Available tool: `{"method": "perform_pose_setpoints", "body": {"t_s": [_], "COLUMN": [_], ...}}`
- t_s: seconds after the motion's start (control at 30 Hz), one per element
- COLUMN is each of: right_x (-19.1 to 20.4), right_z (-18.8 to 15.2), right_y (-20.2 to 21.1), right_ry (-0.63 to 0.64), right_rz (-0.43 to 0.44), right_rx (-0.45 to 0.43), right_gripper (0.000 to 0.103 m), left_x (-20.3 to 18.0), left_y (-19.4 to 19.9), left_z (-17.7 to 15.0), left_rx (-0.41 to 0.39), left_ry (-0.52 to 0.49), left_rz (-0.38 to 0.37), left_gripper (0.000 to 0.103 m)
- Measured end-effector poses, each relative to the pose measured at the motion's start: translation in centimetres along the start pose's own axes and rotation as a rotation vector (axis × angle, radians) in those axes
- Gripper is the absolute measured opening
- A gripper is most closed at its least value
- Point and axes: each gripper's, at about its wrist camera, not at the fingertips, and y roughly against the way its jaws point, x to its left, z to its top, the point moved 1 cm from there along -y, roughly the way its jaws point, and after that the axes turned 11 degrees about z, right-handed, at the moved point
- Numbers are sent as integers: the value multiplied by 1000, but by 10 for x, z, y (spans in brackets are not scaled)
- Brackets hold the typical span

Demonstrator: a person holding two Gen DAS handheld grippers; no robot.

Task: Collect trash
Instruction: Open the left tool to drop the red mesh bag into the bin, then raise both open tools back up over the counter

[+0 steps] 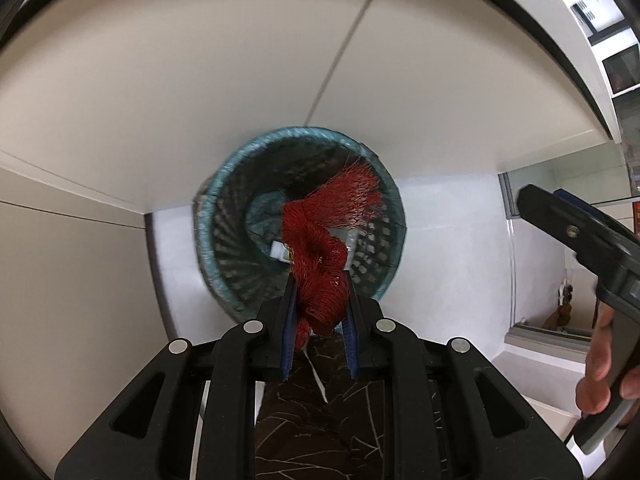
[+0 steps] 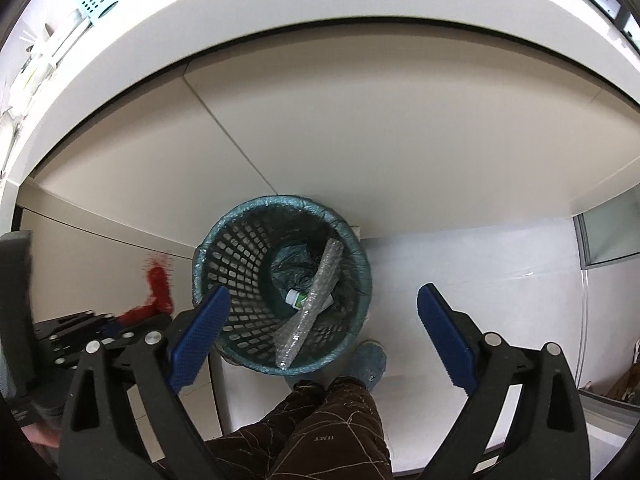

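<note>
A teal mesh waste basket (image 1: 224, 208) (image 2: 224, 256) with a green liner stands on the white floor below the counter. My left gripper (image 1: 319, 280) is shut on a twisted red net bag (image 1: 320, 248), which hangs right over the basket's mouth. In the right wrist view the red net bag (image 2: 159, 280) shows at the left, beside the basket. My right gripper (image 2: 322, 304) stands wide open above the basket with nothing between its fingers. Inside the basket lie a strip of bubble wrap (image 2: 310, 308) and a small white and green tube (image 2: 298, 298).
A beige cabinet front (image 2: 400, 140) rises behind the basket under a white counter edge (image 2: 280, 4). The person's brown patterned trouser leg (image 2: 320, 428) and a blue slipper (image 2: 370, 360) are just in front of the basket. A hand (image 1: 604, 368) holds the right gripper's handle.
</note>
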Motion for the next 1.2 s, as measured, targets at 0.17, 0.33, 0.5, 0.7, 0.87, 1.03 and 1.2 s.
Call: {"method": "perform_pose_setpoints", "body": {"t_s": [0.17,0.33,0.5,0.7,0.87,1.03,1.2], "right_x": [-12,-17,-18,-21,-23,-23,-23], "right_z": [0,1,4,5,6,7,5], "right_y": [7,14,23,31,28,25,25], "right_ry": [-14,-21,-30,-38,-40,-41,-44], "right_rz": [-9,-12,-6,11,13,10,11], "right_rx": [-13,-26,-42,-47,-39,-37,-44], "right_gripper": [90,90,90,90,90,90,90], "left_x": [-15,-24,-29,-33,-30,-26,-20], "left_y": [-14,-25,-32,-36,-36,-30,-17], "left_z": [4,8,7,7,8,11,11], "left_rx": [15,3,2,-1,-7,-22,-62], "left_ry": [-16,-10,-17,-34,-35,-35,-43], "left_rz": [-18,-50,-46,-32,-19,-17,-12], "left_gripper": [19,20,23,27,44,65,82]}}
